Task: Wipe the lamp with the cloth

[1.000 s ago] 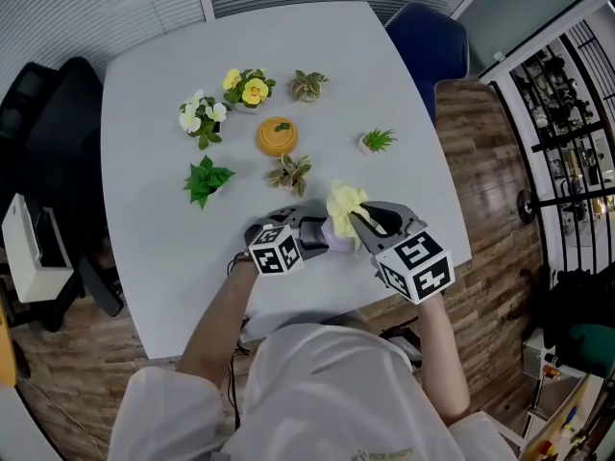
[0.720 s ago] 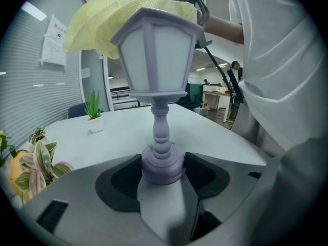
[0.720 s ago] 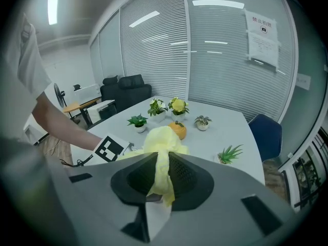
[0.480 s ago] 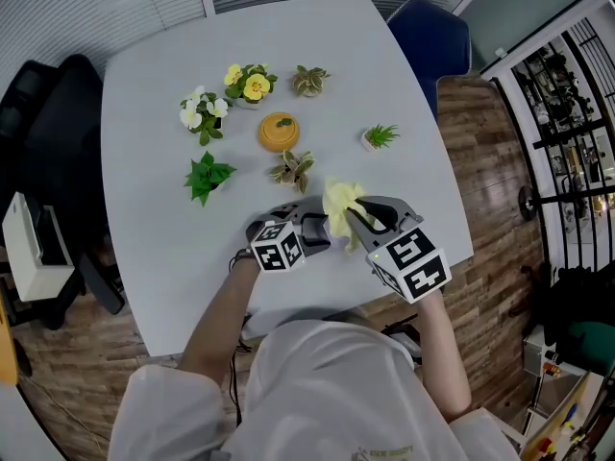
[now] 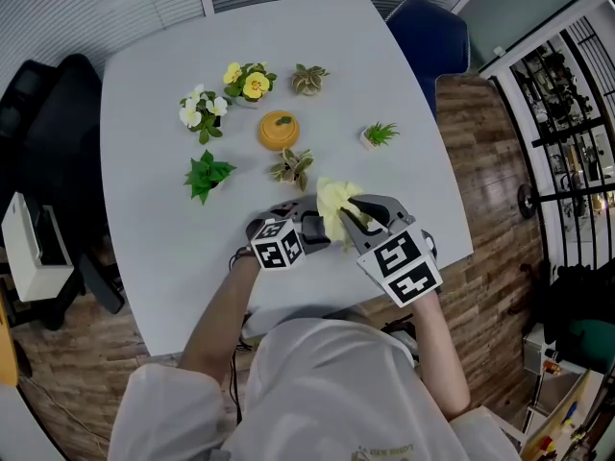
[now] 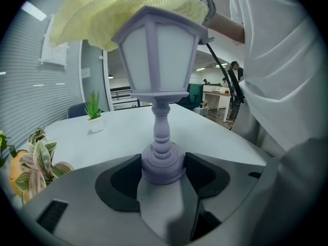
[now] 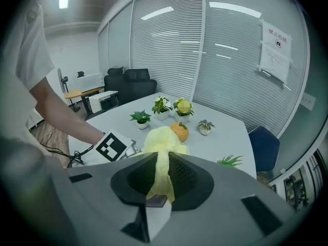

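We clamp the lamp [image 6: 156,45] by its base in the left gripper [image 6: 163,174] and pinch the cloth [image 7: 163,140] in the right gripper [image 7: 161,181]; wiping too hard could lever the lamp loose.

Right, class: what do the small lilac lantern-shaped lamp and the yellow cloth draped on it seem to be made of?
The small lilac lantern-shaped lamp: probably moulded plastic with a smooth, fairly matt finish, going by its even colour and milky panes. The yellow cloth: a soft textile, perhaps microfibre, going by its fine ribbed texture and limp drape over the lamp's top.
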{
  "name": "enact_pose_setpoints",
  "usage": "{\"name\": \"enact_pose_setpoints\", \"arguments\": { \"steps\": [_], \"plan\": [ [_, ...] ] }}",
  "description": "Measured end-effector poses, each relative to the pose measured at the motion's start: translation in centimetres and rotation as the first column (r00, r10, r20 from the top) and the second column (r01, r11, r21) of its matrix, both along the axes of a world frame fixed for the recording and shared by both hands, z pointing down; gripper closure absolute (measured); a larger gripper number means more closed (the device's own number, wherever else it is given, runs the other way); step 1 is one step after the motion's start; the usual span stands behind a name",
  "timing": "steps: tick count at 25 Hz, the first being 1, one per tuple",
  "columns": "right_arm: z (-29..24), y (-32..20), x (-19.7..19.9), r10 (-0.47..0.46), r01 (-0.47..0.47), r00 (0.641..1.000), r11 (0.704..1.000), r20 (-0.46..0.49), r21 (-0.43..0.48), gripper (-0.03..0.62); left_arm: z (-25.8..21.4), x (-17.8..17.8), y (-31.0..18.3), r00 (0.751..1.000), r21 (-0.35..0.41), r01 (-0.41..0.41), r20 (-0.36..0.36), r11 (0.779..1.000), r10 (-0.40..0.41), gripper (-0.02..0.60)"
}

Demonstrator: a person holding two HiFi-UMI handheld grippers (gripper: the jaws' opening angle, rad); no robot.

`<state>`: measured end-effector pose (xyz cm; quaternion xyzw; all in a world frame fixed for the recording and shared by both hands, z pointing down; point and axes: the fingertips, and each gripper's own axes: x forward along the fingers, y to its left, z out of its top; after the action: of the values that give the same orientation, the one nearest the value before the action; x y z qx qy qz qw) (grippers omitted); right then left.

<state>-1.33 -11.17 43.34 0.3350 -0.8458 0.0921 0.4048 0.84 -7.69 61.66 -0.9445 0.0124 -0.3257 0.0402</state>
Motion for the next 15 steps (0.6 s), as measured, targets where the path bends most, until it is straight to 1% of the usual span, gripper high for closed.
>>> {"name": "enact_pose_setpoints", "arguments": {
  "steps": [8, 15],
  "plan": [
    [-0.2, 0.7, -0.8, -0.042, 0.044, 0.998, 0.998, -0.044, 0.034, 0.522, 0.1, 0.0, 0.0, 1.000, 0.001, 0.000, 0.001, 1.000, 0.000, 0.311],
    [-0.5, 1.3, -1.1, -0.057, 0.059, 0.998, 0.997, -0.035, 0.045, 0.522, 0.0, 0.0, 0.0, 1.000, 0.001, 0.000, 0.000, 1.000, 0.000, 0.310]
  ]
}}
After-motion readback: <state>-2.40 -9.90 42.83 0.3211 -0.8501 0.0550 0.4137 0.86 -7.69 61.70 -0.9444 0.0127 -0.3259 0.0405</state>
